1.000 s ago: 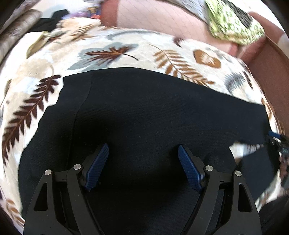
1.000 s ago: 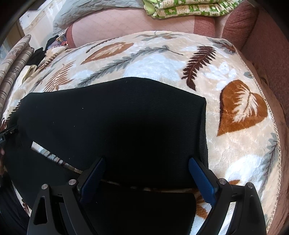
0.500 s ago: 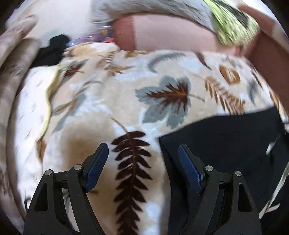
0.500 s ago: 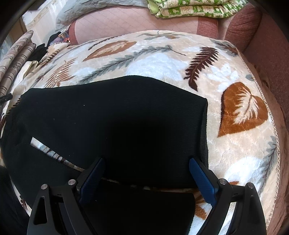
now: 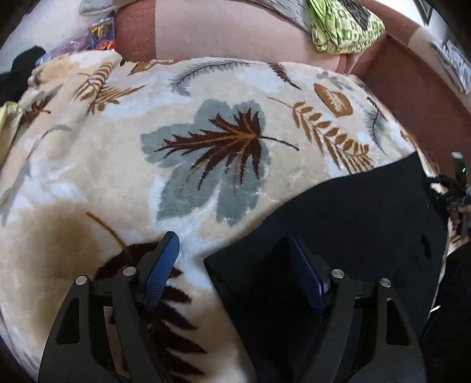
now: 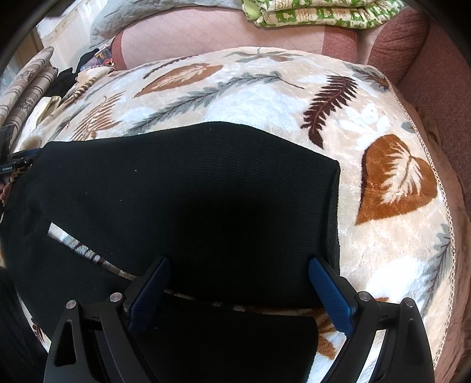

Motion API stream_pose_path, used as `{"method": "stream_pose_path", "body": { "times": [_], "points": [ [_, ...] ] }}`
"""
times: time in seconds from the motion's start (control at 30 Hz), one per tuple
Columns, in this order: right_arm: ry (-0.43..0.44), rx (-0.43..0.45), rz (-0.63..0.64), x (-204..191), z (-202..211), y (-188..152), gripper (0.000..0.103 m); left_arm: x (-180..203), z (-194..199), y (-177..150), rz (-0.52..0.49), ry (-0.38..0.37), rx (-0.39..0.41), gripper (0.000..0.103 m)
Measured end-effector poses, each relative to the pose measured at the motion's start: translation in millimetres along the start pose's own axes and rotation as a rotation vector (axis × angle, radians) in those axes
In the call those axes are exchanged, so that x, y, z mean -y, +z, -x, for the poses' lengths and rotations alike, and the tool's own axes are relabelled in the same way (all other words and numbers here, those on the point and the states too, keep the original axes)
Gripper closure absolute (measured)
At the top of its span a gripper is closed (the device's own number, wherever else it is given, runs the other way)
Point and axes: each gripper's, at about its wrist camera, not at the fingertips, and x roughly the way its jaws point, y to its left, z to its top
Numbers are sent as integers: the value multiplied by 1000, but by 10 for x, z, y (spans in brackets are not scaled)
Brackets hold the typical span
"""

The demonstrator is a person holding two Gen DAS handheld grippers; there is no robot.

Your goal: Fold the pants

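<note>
Black pants (image 6: 191, 200) lie flat on a leaf-patterned blanket (image 6: 265, 94), their two legs apart with a strip of blanket showing between them. In the left wrist view the pants (image 5: 353, 224) fill the lower right, with one corner near my fingers. My left gripper (image 5: 235, 265) is open and empty, straddling that corner's edge just above the cloth. My right gripper (image 6: 240, 282) is open and empty, low over the far leg near its right end.
The blanket (image 5: 147, 147) covers a pink sofa seat; the backrest (image 6: 220, 32) rises behind. Folded green bedding (image 6: 318, 14) sits on top of it. An armrest (image 6: 435, 73) stands at the right. Dark clothes and small items (image 5: 20, 70) lie at the far left.
My left gripper swung left off the middle of the pants to their left corner, then steadied there. My right gripper has hardly moved. Both stay open.
</note>
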Motion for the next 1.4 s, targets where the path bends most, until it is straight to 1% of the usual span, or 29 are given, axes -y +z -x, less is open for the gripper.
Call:
{"method": "stream_pose_path", "body": {
  "times": [0.03,0.07,0.1,0.17,0.23,0.27,0.33,0.47,0.53,0.6,0.63,0.67,0.8,0.87,0.93,0.97,1.0,1.03,1.07,1.1,1.13,1.17,1.2,1.23,1.27,1.3,1.33,1.4],
  "points": [
    [-1,0,2,-1,-4,4,8,-9,0,0,6,-7,0,26],
    [-1,-1,3,-4,-5,5,8,-5,-3,7,6,-3,-7,29],
    [-2,-1,4,-5,-9,8,8,2,4,18,7,3,-10,34],
    [-2,-1,4,-4,-11,11,7,-19,39,32,20,-3,-12,63],
    [-4,-1,6,-8,-15,16,7,-24,79,20,20,-18,-25,79],
    [-4,-1,6,-8,-15,15,7,-1,92,6,8,-26,-44,84],
    [-1,1,8,-3,-16,15,7,78,130,-24,-27,-30,-73,85],
    [-2,2,8,-2,-12,11,7,138,231,-35,-38,-48,-72,85],
    [-3,2,9,-3,-8,11,7,163,214,-40,-49,-11,-85,85],
    [-3,2,10,-3,-4,9,7,140,186,-42,-37,5,-89,85],
    [-2,2,11,-1,-3,7,7,129,157,-37,-34,33,-87,85],
    [-1,2,11,4,1,6,7,112,137,-38,-28,50,-89,81],
    [3,2,14,11,12,-6,7,109,89,-43,-21,43,-89,80],
    [8,-1,11,16,13,-7,7,164,93,-48,-40,39,-95,93],
    [12,-6,8,20,26,4,8,230,126,-55,-67,58,-95,98],
    [18,-3,4,29,51,19,10,275,168,-62,-82,69,-88,98],
    [22,21,-8,56,109,38,21,325,213,-61,-104,86,-75,98],
    [26,67,-26,104,208,65,31,374,270,-56,-121,103,-59,99],
    [26,114,-49,154,306,78,31,425,349,-48,-137,127,-40,99],
    [14,206,-98,258,478,87,31,466,416,-39,-150,146,-26,99],
    [-3,280,-147,367,615,82,30,536,517,-21,-169,180,-6,99],
    [-11,325,-184,447,698,73,30,584,587,-2,-183,212,8,99],
    [-18,386,-252,596,804,49,30,634,648,18,-201,245,16,99],
    [-20,423,-310,715,864,27,30,697,705,33,-222,280,21,99],
    [-2,455,-394,894,898,-12,30,775,763,47,-246,325,28,99],
    [10,465,-434,978,900,-25,30,839,802,56,-263,355,31,99],
    [37,469,-501,1125,863,-53,30,900,817,60,-280,387,31,99],
    [118,438,-564,1279,738,-52,32,1011,796,50,-308,474,22,99]
  ]
}}
